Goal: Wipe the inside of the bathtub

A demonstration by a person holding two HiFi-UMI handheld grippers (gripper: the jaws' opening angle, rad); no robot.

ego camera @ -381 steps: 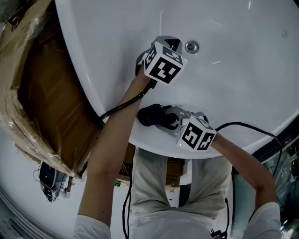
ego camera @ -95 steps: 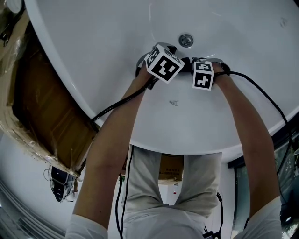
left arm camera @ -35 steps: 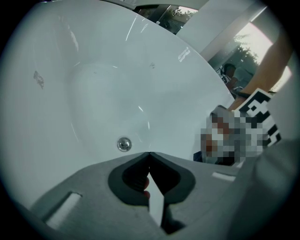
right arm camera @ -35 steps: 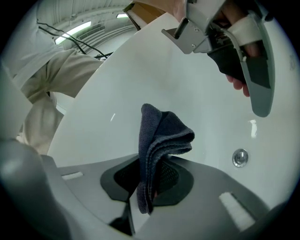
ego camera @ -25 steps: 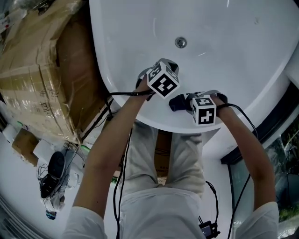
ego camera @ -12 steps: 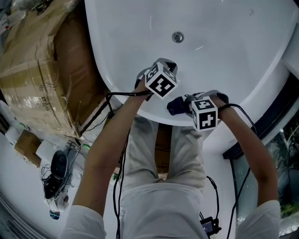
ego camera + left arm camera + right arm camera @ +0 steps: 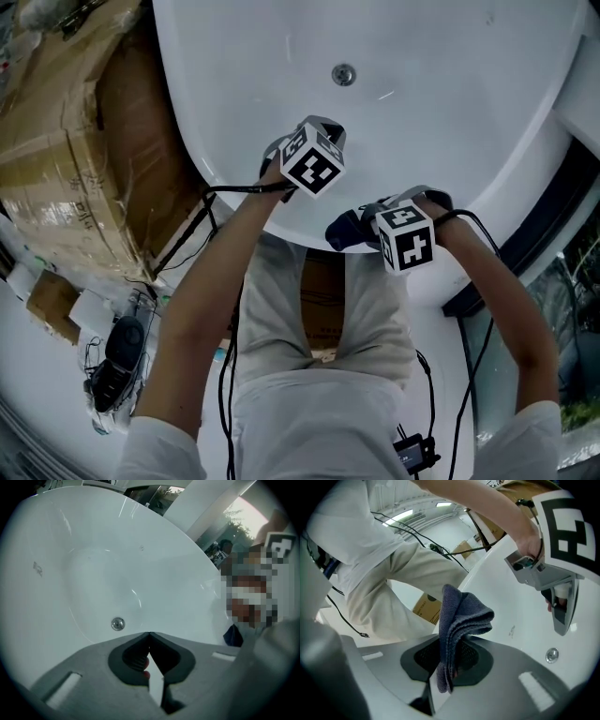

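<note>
The fingers of the right gripper (image 7: 449, 644) are clamped on a folded dark blue cloth (image 7: 461, 613), which sticks up out of them over the near rim of the white bathtub (image 7: 93, 564). The fingers of the left gripper (image 7: 149, 633) are pressed together with nothing between them. They sit just inside that rim and point into the bathtub toward its drain (image 7: 117, 623). A wrapped cardboard box (image 7: 56, 141) stands beside the bathtub.
</note>
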